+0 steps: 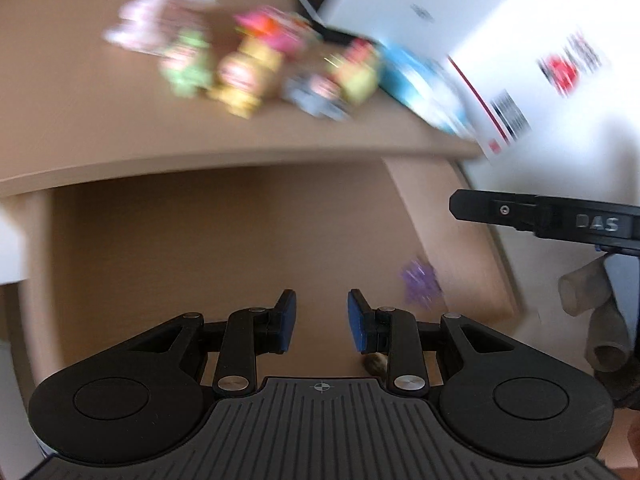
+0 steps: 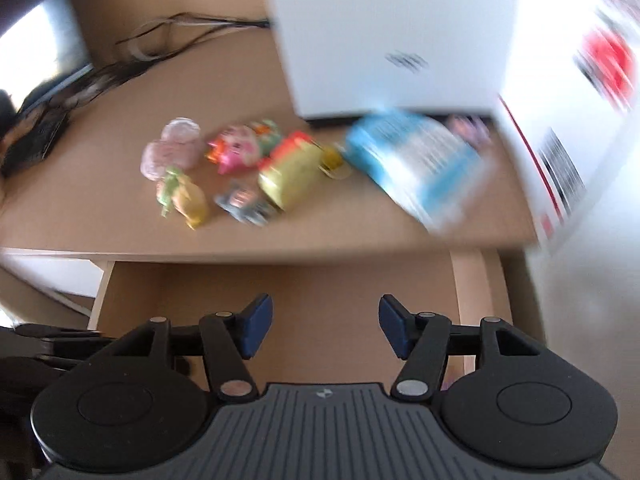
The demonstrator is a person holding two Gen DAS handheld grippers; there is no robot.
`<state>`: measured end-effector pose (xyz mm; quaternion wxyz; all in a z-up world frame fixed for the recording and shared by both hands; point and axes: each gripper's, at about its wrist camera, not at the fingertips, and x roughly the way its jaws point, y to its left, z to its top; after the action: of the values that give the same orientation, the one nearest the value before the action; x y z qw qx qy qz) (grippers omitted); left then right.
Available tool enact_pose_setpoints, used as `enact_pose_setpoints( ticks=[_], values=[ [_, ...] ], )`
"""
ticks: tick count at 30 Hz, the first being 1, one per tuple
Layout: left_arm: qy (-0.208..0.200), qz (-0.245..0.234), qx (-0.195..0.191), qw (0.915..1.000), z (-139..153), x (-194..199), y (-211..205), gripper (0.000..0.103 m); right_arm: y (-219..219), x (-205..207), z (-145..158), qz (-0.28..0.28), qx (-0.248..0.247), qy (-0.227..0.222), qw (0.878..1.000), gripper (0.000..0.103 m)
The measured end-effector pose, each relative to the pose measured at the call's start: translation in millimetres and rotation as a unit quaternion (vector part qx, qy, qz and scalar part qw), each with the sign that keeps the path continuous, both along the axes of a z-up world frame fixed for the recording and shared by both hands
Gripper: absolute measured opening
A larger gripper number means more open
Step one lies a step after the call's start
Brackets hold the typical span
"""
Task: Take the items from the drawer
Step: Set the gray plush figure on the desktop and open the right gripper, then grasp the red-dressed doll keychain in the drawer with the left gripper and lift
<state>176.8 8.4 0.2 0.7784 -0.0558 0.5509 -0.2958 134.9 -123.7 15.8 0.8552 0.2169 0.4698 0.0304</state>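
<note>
Beige wooden pull-out drawer (image 1: 224, 248) lies below both empty, spread grippers, left (image 1: 322, 322) and right (image 2: 326, 326); a small purple trinket (image 1: 420, 286) (blurred) waits by its right wall, best approached slowly; beyond, colourful toys (image 2: 240, 172) crowd the desktop (image 2: 100, 208).

Looking down over the right gripper (image 2: 326, 326), jaws apart with nothing between, above the open drawer (image 2: 280, 284). Farther off on the desk (image 2: 100, 208): blurry little toys (image 2: 240, 168), blue packet (image 2: 416, 164) right, white box (image 2: 384, 32) behind.
</note>
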Motion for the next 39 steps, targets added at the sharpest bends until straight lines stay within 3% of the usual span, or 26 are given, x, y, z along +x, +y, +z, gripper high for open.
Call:
enact_pose_setpoints(
  ticks=[3, 5, 10, 14, 18, 20, 22, 24, 26, 32, 39],
  values=[
    [0.013, -0.051, 0.000, 0.9986, -8, -1, -24, 0.031, -11, -26, -4, -0.026, 0.020, 0.014, 0.999, 0.060],
    [0.020, -0.087, 0.001, 0.9960, -13, -2, -37, 0.031, -12, -43, -3, -0.034, 0.019, 0.017, 0.999, 0.066],
    [0.039, -0.197, 0.004, 0.9796, -23, -4, -75, 0.031, -14, -75, 11, -0.057, -0.005, 0.008, 0.998, 0.071],
    [0.050, -0.209, 0.022, 0.9764, -40, 4, -101, 0.031, -18, -94, 17, -0.086, -0.007, 0.016, 0.996, 0.076],
    [0.010, -0.241, 0.023, 0.9703, -46, 9, -131, 0.031, -10, -112, 14, -0.097, -0.016, 0.032, 0.995, 0.079],
    [-0.007, -0.273, 0.032, 0.9615, -51, 9, -149, 0.031, -5, -121, 10, -0.102, -0.015, 0.043, 0.994, 0.079],
    [-0.003, -0.315, 0.057, 0.9473, -56, 9, -162, 0.031, -2, -129, 6, -0.110, -0.010, 0.055, 0.992, 0.079],
    [0.019, -0.360, 0.076, 0.9299, -61, 6, -168, 0.031, -1, -138, 3, -0.119, -0.011, 0.064, 0.991, 0.079],
    [0.058, -0.369, 0.091, 0.9230, -69, 9, -168, 0.031, -3, -146, 0, -0.133, -0.006, 0.071, 0.989, 0.083],
    [0.169, -0.302, 0.105, 0.9322, -99, 21, -157, 0.036, -3, -155, -16, -0.148, 0.022, 0.087, 0.985, 0.083],
    [0.148, -0.312, 0.098, 0.9333, -98, 13, -168, 0.039, 5, -148, -23, -0.141, 0.028, 0.095, 0.985, 0.084]
  ],
)
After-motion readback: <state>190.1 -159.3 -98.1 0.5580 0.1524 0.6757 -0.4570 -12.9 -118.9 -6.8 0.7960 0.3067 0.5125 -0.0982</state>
